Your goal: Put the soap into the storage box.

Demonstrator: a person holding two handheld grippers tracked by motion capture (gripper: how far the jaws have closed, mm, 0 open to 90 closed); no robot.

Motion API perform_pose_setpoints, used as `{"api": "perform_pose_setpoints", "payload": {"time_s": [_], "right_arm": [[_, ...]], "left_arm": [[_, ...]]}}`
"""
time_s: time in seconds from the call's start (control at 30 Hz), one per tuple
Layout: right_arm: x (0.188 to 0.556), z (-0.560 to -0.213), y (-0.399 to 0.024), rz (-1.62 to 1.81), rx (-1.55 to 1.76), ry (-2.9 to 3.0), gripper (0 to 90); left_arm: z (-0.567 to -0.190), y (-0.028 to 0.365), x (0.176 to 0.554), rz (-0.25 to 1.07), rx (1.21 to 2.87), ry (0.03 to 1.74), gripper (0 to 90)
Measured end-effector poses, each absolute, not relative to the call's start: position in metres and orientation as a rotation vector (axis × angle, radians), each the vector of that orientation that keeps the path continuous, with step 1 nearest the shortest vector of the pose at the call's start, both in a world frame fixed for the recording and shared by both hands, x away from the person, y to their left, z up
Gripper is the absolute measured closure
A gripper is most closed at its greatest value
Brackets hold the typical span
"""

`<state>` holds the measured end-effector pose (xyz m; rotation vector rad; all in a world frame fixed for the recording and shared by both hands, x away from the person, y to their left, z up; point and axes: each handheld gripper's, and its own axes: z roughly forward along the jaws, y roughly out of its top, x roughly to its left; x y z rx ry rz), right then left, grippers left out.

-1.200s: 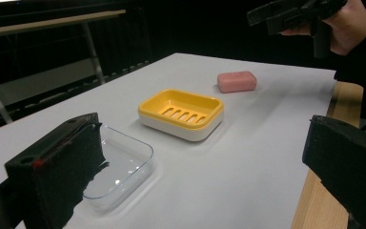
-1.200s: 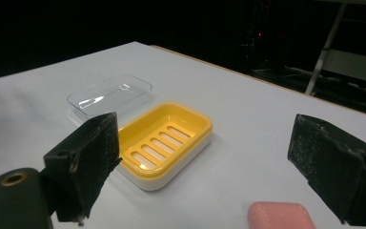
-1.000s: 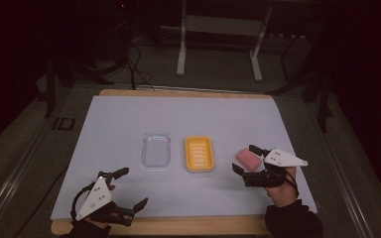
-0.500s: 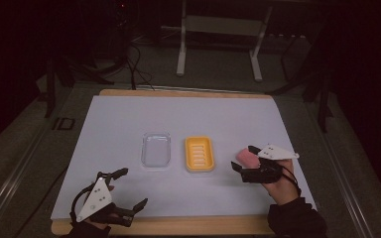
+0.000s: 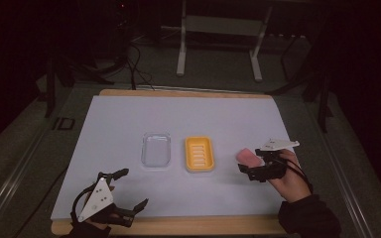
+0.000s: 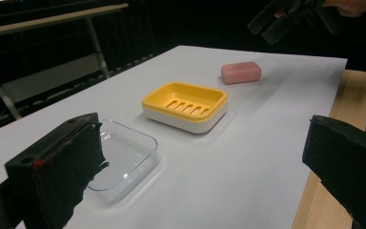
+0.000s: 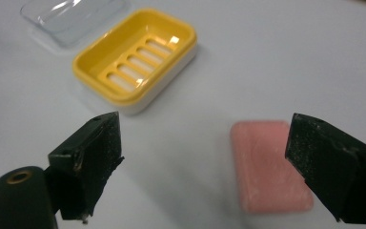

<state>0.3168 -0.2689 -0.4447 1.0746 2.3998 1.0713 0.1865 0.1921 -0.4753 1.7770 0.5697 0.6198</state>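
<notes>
Right gripper view is showing the right gripper [image 7: 205, 162] hanging with its jaws spread wide and released over the pink soap bar [image 7: 269, 164], which is lying flat on the white table cover [image 7: 267, 57], well to the right of the yellow soap dish [image 7: 136, 59]. The bar is sitting off-centre between the jaws, close under the right-hand one and far from the left-hand one. My judgement is that the hand is lining up for a grab, so it is worth shifting sideways until the bar is centred, lowering until the pads are flanking its long sides, then closing gently, since soap is likely slippery and can squirt out.

The left gripper [image 5: 129, 196] is resting near the front edge of the table, jaws apart and holding nothing; ahead of it are lying the clear lid [image 6: 121, 160] and, beyond that, the dish.

Whether the right-hand jaw is already touching the bar is hard to tell, because that jaw is covering the bar's far edge. In the high view the gripper body is partly hiding the soap, and the dim light is blurring its outline.
</notes>
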Motion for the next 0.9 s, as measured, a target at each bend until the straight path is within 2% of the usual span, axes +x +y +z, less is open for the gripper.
{"api": "perform_pose_setpoints", "payload": {"time_s": [0.9], "right_arm": [[0.328,-0.473,-0.293,0.586,1.473,2.807,13.9]], "left_arm": [[-0.476,0.19,0.186,0.619,1.796,0.562,0.6]]}}
